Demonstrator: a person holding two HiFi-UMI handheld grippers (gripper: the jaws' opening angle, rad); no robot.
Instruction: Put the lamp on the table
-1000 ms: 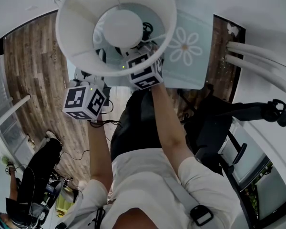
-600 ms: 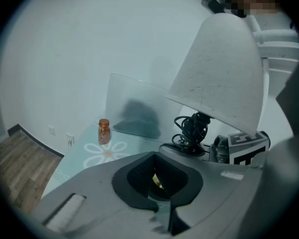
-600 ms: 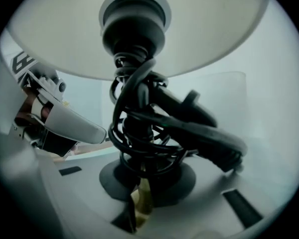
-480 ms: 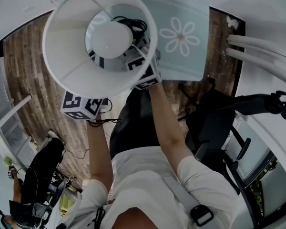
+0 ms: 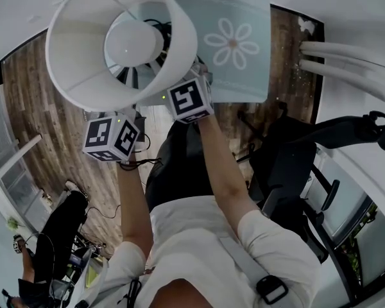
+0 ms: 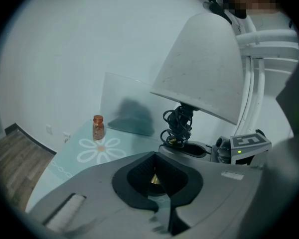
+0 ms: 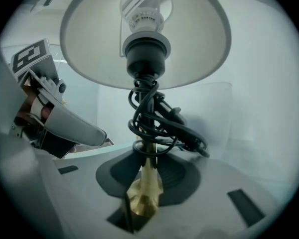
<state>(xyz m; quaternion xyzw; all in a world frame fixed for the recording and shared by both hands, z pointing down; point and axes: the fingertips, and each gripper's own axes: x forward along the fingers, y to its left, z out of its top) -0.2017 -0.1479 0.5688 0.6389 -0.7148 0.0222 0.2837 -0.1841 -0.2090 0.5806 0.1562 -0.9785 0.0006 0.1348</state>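
Pale blue-green glass table (image 5: 244, 82) with a white flower print, set against a white wall (image 6: 65, 44); dark wood plank floor (image 5: 25, 108) around it. Small jar (image 6: 98, 127) on the top beside the flower. Lamp (image 5: 133, 42) over the table's near end, white shade tilted, black cord (image 7: 154, 118) wound round the brass stem (image 7: 144, 183). Both forearms stretched forward. Right gripper (image 7: 142, 203) under the shade, jaws opening, stem between them. Left gripper (image 6: 154, 180) just beside, apart from the lamp, jaws seemingly pressed together.
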